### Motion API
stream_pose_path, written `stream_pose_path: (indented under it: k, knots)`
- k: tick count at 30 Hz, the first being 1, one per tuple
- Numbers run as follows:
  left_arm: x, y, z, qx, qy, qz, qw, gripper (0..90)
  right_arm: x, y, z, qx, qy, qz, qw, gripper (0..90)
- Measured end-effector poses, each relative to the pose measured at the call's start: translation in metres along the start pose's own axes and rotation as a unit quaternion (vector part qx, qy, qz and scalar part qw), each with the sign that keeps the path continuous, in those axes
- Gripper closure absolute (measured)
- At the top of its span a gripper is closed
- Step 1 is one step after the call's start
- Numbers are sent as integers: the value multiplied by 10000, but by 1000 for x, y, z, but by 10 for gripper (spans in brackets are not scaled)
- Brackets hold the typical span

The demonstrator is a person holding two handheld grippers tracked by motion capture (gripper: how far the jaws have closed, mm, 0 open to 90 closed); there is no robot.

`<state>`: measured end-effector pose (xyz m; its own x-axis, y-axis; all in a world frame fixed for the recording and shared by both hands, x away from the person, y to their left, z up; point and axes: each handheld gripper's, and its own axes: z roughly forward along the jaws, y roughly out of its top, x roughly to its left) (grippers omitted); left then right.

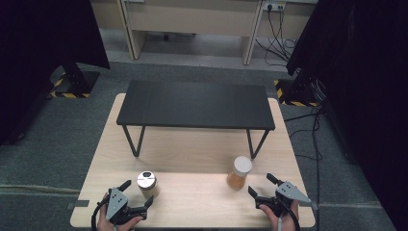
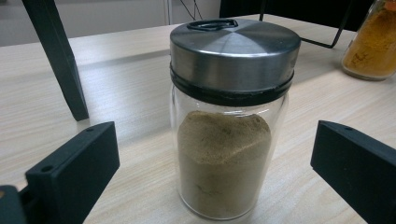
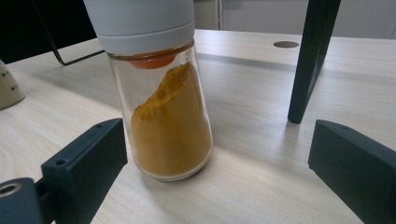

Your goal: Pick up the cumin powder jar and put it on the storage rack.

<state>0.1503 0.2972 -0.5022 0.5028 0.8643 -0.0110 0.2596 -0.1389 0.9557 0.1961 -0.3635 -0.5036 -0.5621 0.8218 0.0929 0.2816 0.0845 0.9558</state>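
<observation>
Black jaws of the left gripper (image 2: 212,186) stand spread wide, with bare table on either side of the metal-lidded spice jar (image 2: 231,116) that stands upright between and just ahead of them, touched by neither. Its long axis is vertical, so the jaws flank its glass body from the sides. In the high view the left gripper (image 1: 137,198) sits at the near left edge of the wooden table (image 1: 192,159), with this jar (image 1: 147,184) just beyond its tips.

On the other side, the right gripper (image 3: 217,186) is likewise spread and holds nothing. The turmeric jar with the white cap (image 3: 161,88) stands upright ahead of it, nearer the left jaw in that gripper's own view than the right one, so I judge a small sideways shift would centre it before closing. From above, the right gripper (image 1: 263,186) lies near the table's right front, and its jar (image 1: 238,172) stands just ahead and to the left of the jaw tips.

Each hand is nearer its own jar; the two jars are well apart.

Count: two grippers, two spice jars, one holding brownish powder and one orange. Behind them stands one low black shelf (image 1: 195,103) on thin metal legs, its top bare.
</observation>
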Motion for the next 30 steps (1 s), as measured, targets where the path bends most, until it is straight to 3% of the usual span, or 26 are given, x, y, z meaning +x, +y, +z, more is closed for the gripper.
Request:
stream_pose_path:
  k: [15, 30]
  knots:
    - [-1, 5, 6, 112, -13, 32, 9999, 8, 0, 0, 0, -3, -2, 11, 10000, 47]
    - [-6, 16, 24, 318, -5, 71, 9995, 27, 0, 0, 0, 9, 4, -10, 10000, 48]
